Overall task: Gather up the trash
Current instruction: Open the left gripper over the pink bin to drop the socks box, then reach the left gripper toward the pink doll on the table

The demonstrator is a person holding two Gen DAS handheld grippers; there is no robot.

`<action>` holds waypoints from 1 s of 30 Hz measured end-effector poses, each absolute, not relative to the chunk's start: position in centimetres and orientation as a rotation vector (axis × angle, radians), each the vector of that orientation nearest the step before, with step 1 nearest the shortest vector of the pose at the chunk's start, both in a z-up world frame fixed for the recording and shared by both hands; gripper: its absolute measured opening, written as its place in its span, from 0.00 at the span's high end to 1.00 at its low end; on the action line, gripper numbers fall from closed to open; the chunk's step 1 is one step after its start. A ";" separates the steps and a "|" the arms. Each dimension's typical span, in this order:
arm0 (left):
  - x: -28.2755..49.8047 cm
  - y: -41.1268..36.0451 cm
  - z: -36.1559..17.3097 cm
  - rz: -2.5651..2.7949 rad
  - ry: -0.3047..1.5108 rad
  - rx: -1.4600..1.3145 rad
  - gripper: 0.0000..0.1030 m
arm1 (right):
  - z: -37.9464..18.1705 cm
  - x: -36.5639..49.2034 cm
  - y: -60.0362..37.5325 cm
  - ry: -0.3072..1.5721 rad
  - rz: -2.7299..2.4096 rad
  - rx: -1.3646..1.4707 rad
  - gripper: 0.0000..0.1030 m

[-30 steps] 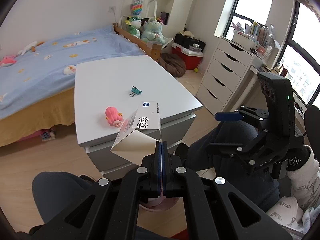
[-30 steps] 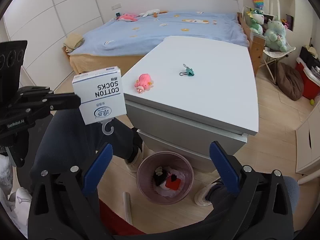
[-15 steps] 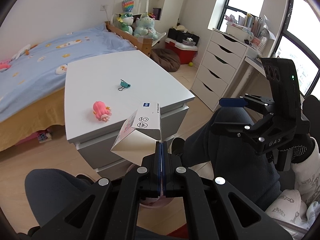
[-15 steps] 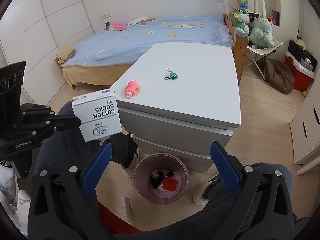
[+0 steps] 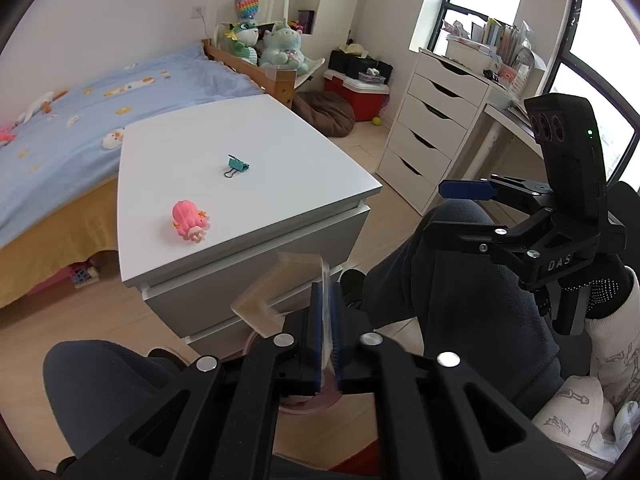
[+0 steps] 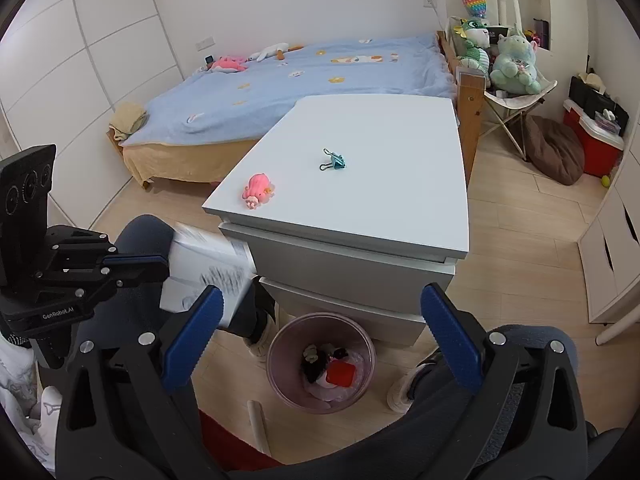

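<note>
The white "cotton socks" box (image 5: 276,284) is blurred and tipped downward, its thin edge still between my left gripper's (image 5: 326,292) blue pads. Those jaws are opening and a narrow gap shows on each side of the card. In the right wrist view the box (image 6: 208,268) hangs smeared in front of the left gripper (image 6: 162,268), above the floor and left of the pink trash bin (image 6: 276,344). The bin holds several scraps, among them a red piece. My right gripper (image 6: 320,320) is wide open and empty above the bin.
A white drawer cabinet (image 6: 380,200) stands just behind the bin, with a pink toy (image 6: 258,190) and a teal binder clip (image 6: 336,160) on top. A person's dark-trousered knees flank the bin. Behind the cabinet is a blue bed (image 6: 320,72); a white dresser (image 5: 432,136) stands at the right.
The left jaws were shut on the upright box and have now parted. The box has dropped lower and tilted, motion-blurred. The right gripper stays wide open.
</note>
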State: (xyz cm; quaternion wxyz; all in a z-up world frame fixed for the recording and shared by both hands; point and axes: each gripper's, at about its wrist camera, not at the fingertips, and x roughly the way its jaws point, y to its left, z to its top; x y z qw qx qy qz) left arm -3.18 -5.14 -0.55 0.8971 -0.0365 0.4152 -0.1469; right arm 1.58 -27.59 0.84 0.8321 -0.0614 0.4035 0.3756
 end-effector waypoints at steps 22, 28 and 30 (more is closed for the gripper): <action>-2.6 -2.7 -0.9 -0.193 0.844 -0.129 0.07 | 0.5 1.7 -26.6 0.873 0.813 -0.137 0.03; -1.5 -1.2 -0.8 -0.161 0.841 -0.142 0.07 | 0.5 2.1 -26.2 0.872 0.821 -0.144 0.03; -0.9 -0.8 -0.7 -0.154 0.841 -0.143 0.07 | 0.4 2.4 -26.1 0.875 0.824 -0.141 0.03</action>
